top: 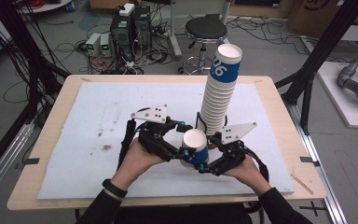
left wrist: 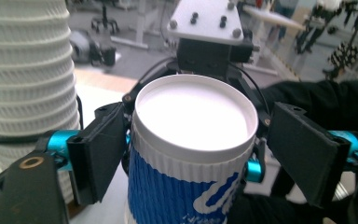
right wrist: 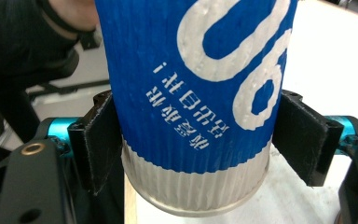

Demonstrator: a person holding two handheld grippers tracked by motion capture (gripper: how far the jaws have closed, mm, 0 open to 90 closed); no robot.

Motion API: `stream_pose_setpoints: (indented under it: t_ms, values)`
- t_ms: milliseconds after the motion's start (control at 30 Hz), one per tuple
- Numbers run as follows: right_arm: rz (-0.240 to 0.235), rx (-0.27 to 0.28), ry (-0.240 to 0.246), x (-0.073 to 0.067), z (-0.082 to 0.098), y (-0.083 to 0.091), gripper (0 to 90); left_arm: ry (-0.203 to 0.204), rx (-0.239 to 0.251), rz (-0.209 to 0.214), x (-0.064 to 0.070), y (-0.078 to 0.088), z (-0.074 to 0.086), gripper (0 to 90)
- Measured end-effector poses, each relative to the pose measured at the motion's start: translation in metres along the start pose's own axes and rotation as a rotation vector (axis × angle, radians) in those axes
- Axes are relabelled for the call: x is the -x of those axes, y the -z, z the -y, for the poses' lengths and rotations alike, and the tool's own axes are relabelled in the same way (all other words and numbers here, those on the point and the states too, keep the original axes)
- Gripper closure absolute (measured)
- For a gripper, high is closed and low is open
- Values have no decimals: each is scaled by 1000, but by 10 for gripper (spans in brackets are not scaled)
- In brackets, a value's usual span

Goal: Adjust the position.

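Observation:
A blue and white ribbed paper cup [top: 195, 145] stands between my two grippers near the table's front middle, its flat white end up [left wrist: 193, 114]. My right gripper [top: 206, 157] reaches in from the right and is shut on the cup [right wrist: 191, 70], with both black pads [right wrist: 103, 142] against the blue wall. My left gripper [top: 185, 139] comes from the left and stands open around the same cup. Its left pad [left wrist: 100, 154] touches the cup while the right pad [left wrist: 303, 156] stands apart from it. Whether the cup rests on the table I cannot tell.
A tall, slightly leaning stack of the same cups [top: 218, 93] rises just behind the grippers, close at the left in the left gripper view [left wrist: 28, 70]. A white mat [top: 98, 135] covers the wooden table [top: 51, 121]. A stool [top: 206, 30] and computers stand beyond the far edge.

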State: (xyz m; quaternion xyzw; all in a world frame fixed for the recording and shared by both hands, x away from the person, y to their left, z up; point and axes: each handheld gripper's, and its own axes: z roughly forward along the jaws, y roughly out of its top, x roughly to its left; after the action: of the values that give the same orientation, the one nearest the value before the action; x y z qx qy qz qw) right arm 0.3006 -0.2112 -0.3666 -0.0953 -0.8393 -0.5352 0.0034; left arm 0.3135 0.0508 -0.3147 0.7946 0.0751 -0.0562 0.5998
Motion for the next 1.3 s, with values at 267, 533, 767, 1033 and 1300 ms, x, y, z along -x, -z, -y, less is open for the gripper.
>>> stream_pose_setpoints:
  t_ms: [267, 533, 767, 1033, 1300]
  values:
    - [-4, -131, 27, -3, -1, -10, 214, -46, -222, -26, 7, -6, -5, 194]
    - [-11, -154, 43, -5, -1, -12, 227, -58, -267, -42, 7, -10, -2, 287]
    - [-12, -95, 13, -3, -3, -7, 188, -54, -214, -33, 5, -4, -2, 288]
    - [-8, 83, -63, 2, -3, 12, 136, -17, -4, -29, 0, 16, 1, 290]
    - [-16, 172, -113, 3, -4, 18, 134, 4, 118, -13, -2, 25, 3, 292]
